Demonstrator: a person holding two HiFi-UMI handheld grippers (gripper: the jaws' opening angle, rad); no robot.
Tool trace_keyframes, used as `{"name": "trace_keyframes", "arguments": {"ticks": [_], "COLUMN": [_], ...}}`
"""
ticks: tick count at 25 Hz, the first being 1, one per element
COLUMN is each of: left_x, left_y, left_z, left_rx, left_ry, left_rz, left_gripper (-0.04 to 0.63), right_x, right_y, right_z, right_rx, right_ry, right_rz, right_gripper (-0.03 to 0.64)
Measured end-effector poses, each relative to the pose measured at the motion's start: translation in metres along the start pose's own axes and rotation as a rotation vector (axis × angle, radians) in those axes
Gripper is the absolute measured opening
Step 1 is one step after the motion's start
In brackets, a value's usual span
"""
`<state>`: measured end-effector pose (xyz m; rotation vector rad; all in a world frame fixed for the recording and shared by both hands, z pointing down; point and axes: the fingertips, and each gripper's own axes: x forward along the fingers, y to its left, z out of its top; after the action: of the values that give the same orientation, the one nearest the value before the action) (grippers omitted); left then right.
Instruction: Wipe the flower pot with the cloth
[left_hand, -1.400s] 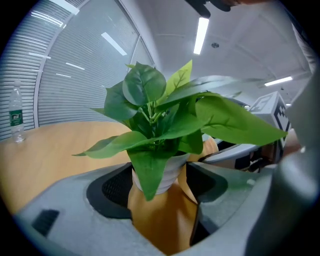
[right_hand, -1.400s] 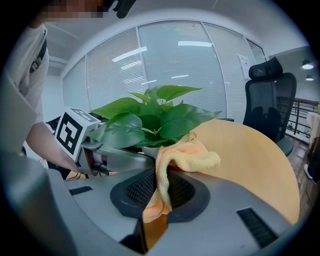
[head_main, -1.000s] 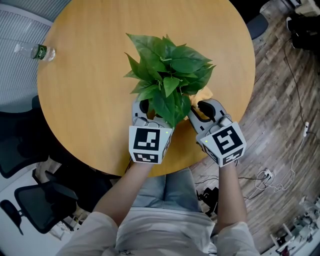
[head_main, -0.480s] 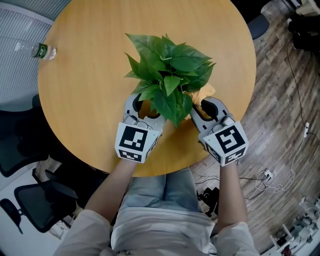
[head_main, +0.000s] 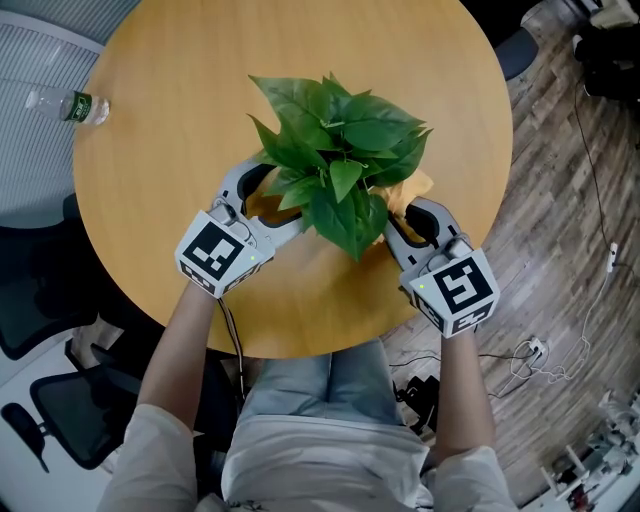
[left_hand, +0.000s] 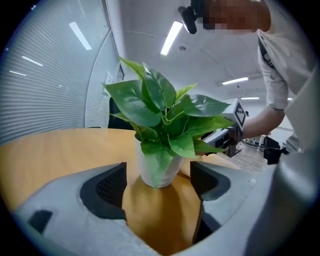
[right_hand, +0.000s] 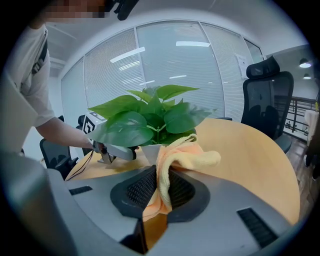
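A leafy green plant (head_main: 340, 150) stands in a white pot (left_hand: 159, 167) on the round wooden table (head_main: 180, 90); in the head view the leaves hide the pot. My left gripper (head_main: 270, 195) is at the pot's left side. Its jaws have just been opening and stand wide, the pot just ahead of the pads and untouched (left_hand: 157, 185). My right gripper (head_main: 405, 215) is at the pot's right, shut on a yellow-orange cloth (right_hand: 175, 160). The cloth's free end (head_main: 415, 187) drapes against the pot under the leaves.
A plastic water bottle (head_main: 72, 103) lies beside the table's far left edge. Black office chairs (head_main: 60, 410) stand at the lower left, and another chair (right_hand: 265, 95) beyond the table. Cables (head_main: 530, 355) lie on the wooden floor to the right.
My left gripper has swung from the pot's front round to its left side, rolling as it went, and its jaws stand wider. The right gripper and cloth have stayed put.
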<state>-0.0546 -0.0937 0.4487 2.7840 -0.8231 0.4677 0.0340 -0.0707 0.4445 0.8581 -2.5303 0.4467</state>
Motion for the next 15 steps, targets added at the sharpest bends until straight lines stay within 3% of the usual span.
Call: {"name": "trace_keyframes", "arguments": {"ticks": [7, 15], "left_x": [0.012, 0.024], "left_y": [-0.001, 0.0], "left_z": [0.01, 0.012], "left_rx": [0.059, 0.075], "left_ry": [-0.018, -0.022], "left_rz": [-0.196, -0.261], "left_gripper": [0.448, 0.451], "right_x": [0.002, 0.003], "right_y": [-0.001, -0.001], "right_z": [0.0, -0.001], "right_rx": [0.012, 0.019], "right_ry": [0.002, 0.004], "right_rz": [-0.013, -0.023], "right_gripper": [0.049, 0.049]}}
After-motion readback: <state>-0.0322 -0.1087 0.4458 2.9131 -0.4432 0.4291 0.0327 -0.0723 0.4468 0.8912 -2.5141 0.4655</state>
